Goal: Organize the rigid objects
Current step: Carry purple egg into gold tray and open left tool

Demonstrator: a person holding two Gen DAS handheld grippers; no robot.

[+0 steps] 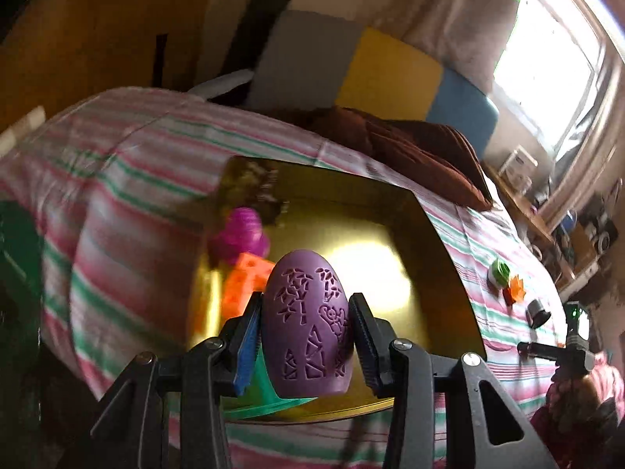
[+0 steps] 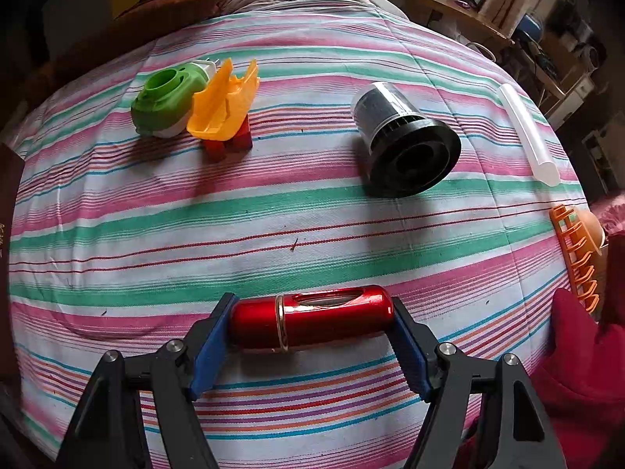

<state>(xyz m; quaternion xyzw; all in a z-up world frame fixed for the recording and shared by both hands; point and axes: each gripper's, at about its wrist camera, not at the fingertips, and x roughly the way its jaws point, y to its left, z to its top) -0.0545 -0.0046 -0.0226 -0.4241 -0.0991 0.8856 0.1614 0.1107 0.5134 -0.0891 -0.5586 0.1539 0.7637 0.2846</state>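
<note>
My left gripper (image 1: 306,332) is shut on a purple carved egg (image 1: 308,324) and holds it above a shiny gold tray (image 1: 429,273). On the tray lie a magenta piece (image 1: 244,234), an orange block (image 1: 244,281) and a green piece (image 1: 269,394). My right gripper (image 2: 310,318) is shut on a red metallic capsule (image 2: 312,316), gripped end to end just above the striped bedspread (image 2: 273,215). On the bedspread lie a green and white plug-in (image 2: 168,95), a yellow piece on red blocks (image 2: 224,105) and a black cylinder (image 2: 406,140).
A white tube (image 2: 527,133) lies at the right. An orange comb-like piece (image 2: 578,250) sits at the bed's right edge. A brown pillow (image 1: 410,148) lies behind the tray. Cluttered shelves (image 2: 527,19) stand beyond the bed.
</note>
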